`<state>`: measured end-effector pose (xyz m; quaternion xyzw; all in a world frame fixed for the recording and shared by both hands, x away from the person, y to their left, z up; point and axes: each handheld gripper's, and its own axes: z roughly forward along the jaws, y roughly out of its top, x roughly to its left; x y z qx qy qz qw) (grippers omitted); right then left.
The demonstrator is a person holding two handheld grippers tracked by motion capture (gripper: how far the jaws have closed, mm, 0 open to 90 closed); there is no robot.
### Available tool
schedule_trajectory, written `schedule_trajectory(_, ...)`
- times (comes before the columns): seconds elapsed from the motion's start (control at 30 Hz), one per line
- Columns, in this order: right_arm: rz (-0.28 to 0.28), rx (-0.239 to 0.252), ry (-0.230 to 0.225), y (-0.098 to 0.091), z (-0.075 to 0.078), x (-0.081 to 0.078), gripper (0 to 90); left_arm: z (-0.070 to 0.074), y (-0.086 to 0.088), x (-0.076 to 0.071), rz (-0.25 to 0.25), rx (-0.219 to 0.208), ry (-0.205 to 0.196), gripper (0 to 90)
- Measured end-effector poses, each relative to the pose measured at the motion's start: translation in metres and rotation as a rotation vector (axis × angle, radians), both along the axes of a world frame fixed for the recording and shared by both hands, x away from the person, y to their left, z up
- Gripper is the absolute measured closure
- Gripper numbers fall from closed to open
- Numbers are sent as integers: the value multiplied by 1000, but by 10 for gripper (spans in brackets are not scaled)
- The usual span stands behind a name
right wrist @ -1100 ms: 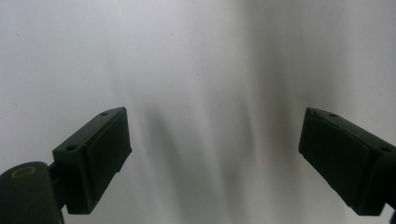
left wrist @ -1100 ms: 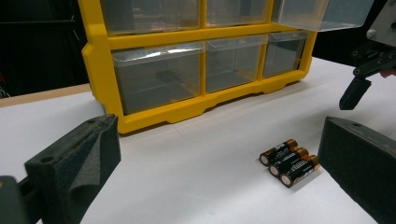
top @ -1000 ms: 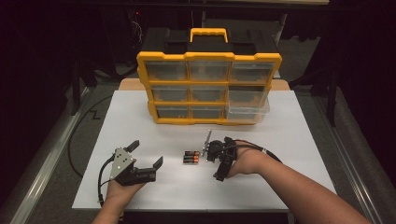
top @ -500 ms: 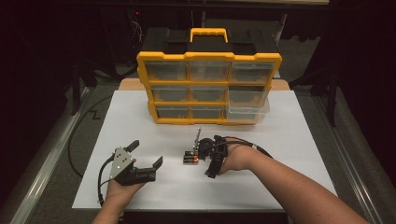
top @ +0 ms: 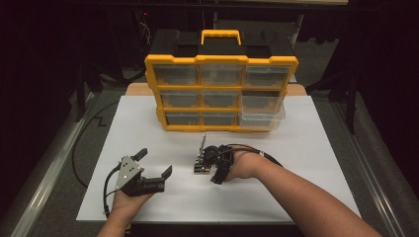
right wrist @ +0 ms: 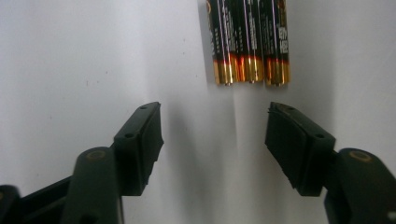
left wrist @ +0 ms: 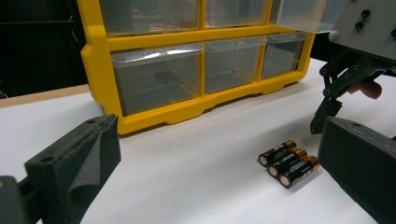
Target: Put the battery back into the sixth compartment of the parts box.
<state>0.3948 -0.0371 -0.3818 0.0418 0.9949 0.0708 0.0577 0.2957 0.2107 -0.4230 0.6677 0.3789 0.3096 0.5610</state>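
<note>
Right gripper (right wrist: 215, 135), jaws just closing but empty, faced three batteries (right wrist: 248, 39) ahead of its fingertips: rigid, smooth, roll-prone; grip mid-body.

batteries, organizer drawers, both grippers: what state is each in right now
batteries: three, flat on the table, side by side, touching, not gripped
organizer: upright
drawer: lower right, pulled out
other drawers: pushed in
left gripper: open, nothing between its fingers
right gripper: open, closing, near the batteries
</note>
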Motion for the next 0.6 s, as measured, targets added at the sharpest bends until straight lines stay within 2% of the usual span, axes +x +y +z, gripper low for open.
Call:
schedule_trajectory(0.33, 41, 7, -3, 11, -3, 0, 615, 0, -1, 0, -8, 5, 1, 6)
schedule_trajectory(0.5, 68, 12, -42, 16, -6, 0, 726, 0, -1, 0, -9, 5, -1, 6)
schedule_trajectory(0.6, 68, 16, -41, 18, -5, 2, 743, 0, -1, 0, -10, 5, -1, 6)
